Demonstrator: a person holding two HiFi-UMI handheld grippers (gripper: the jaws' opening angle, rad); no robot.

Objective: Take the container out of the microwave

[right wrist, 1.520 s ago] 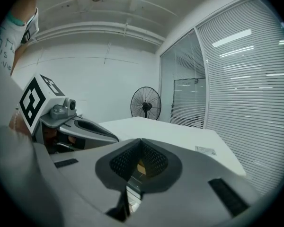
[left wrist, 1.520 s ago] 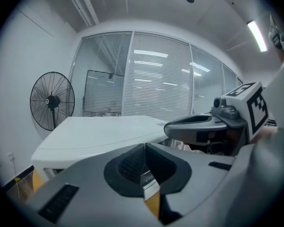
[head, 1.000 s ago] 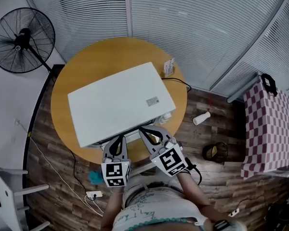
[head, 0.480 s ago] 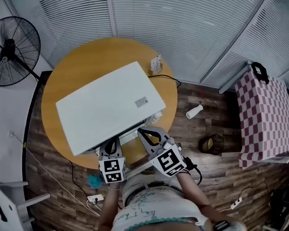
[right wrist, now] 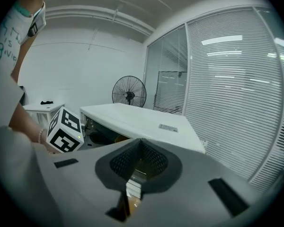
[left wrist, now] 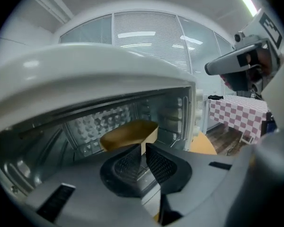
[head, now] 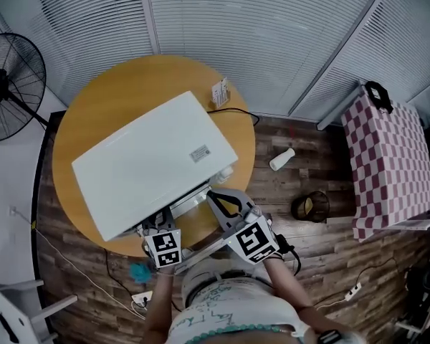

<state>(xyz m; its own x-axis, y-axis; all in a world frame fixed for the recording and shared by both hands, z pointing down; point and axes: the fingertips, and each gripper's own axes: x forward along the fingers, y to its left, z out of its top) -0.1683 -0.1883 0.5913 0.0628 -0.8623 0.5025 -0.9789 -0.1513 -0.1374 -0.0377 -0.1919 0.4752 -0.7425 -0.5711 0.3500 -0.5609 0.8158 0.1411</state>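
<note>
Container point(left wrist: 128, 132): tan, shallow, thin-walled, rounded rim. Sits inside the microwave point(head: 150, 163) cavity, mid-frame in the left gripper view, perforated back wall behind it. Left gripper point(left wrist: 142, 146) reaches into the open front, angled downward, jaws closed tip to tip right at the container's near edge; whether they pinch the rim, cannot tell. Right gripper point(right wrist: 141, 141) outside the cavity, lower centre of the head view, just right of the left one, aimed at the microwave's front corner; jaws pressed together, nothing between. Microwave white, on a round wooden table point(head: 115, 99), centre-left of the head view.
</note>
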